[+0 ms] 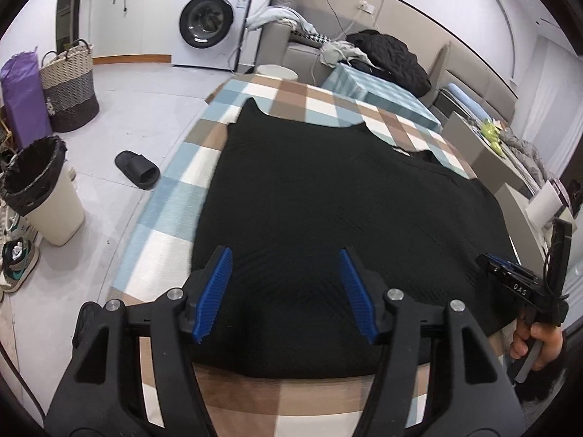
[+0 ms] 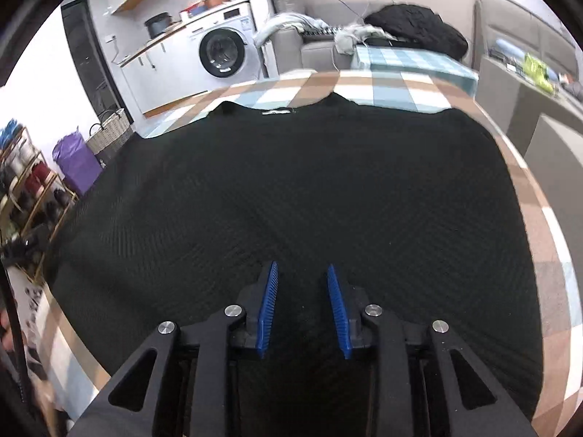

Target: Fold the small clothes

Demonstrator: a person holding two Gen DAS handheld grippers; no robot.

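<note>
A black knitted garment (image 1: 328,218) lies spread flat on the checked tablecloth (image 1: 175,196); it also fills the right wrist view (image 2: 291,189), with a white neck label (image 2: 271,111) at its far edge. My left gripper (image 1: 284,255) is open and empty, hovering over the garment's near edge. My right gripper (image 2: 301,269) is open with a narrower gap, empty, just above the garment's middle. The right gripper also shows in the left wrist view (image 1: 510,273) at the garment's right edge, held by a hand.
A white bin with a black liner (image 1: 43,189), a black slipper (image 1: 136,169), a woven basket (image 1: 69,87) and shoes stand on the floor at left. A washing machine (image 1: 211,18) stands behind. A sofa with clothes (image 1: 382,54) lies beyond the table.
</note>
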